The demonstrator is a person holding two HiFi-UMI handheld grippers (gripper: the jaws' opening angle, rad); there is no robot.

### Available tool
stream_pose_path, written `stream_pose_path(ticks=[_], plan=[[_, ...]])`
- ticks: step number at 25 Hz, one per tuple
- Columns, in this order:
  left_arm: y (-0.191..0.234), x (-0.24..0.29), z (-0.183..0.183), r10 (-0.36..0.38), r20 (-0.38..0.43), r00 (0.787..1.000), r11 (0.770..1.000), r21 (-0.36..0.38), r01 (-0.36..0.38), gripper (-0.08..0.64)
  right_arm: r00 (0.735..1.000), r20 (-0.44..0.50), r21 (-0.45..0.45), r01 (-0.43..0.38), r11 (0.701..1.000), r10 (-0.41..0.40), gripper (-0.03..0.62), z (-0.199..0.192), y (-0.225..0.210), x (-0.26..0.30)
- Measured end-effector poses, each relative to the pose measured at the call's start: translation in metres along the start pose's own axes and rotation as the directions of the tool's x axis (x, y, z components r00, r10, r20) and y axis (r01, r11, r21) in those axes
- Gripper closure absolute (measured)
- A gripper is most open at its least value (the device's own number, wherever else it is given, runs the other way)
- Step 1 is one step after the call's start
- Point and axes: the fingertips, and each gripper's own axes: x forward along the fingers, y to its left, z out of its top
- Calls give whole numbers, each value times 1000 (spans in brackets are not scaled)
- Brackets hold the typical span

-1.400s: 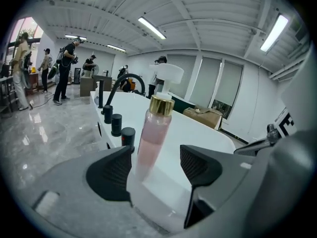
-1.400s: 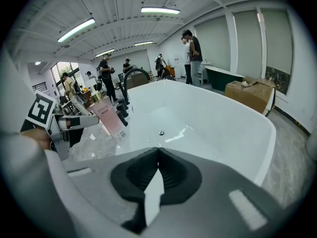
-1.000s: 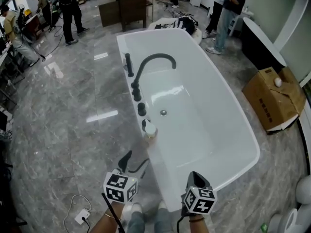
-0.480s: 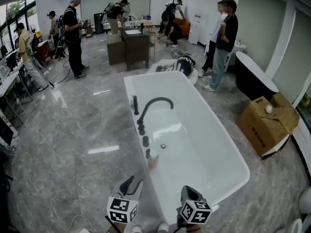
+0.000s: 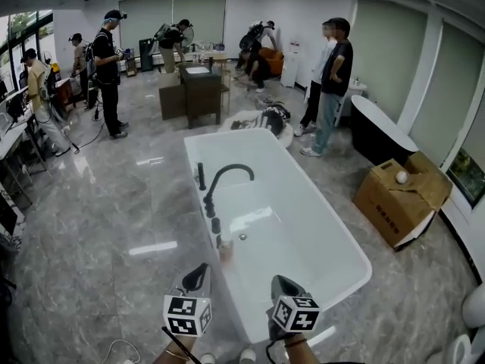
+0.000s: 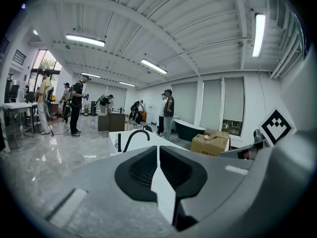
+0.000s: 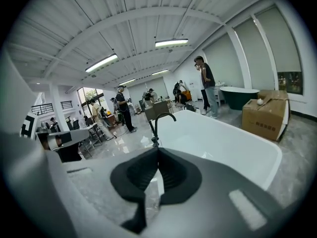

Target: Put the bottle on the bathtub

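The white bathtub (image 5: 326, 237) fills the middle of the head view, with a black arched faucet (image 5: 221, 177) on its left rim. A small pale bottle (image 5: 225, 251) stands upright on that rim, just nearer than the faucet knobs. My left gripper (image 5: 200, 270) hangs low over the floor beside the tub, short of the bottle, shut and holding nothing. My right gripper (image 5: 277, 282) hovers over the tub's near end, also shut and holding nothing. The left gripper view shows shut jaws before the faucet (image 6: 133, 137). In the right gripper view the tub (image 7: 223, 143) lies beyond the shut jaws.
A cardboard box (image 5: 398, 199) sits on the floor right of the tub, with a dark tub (image 5: 379, 131) behind it. Two people (image 5: 330, 82) stand at the far right end; others (image 5: 107, 70) work at the left. A dark cabinet (image 5: 201, 89) stands beyond the tub.
The head view has tilted upward, showing more of the room. Both grippers sit lower in the frame and stay shut. The bottle stays on the rim.
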Motion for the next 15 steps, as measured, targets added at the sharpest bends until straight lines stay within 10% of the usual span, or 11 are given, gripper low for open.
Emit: stream_pose_path(ticks=[15], plan=[[5, -7, 33, 53, 64, 997, 999, 7, -53, 551, 998, 60, -83, 7, 997, -2, 589, 51, 5, -15]])
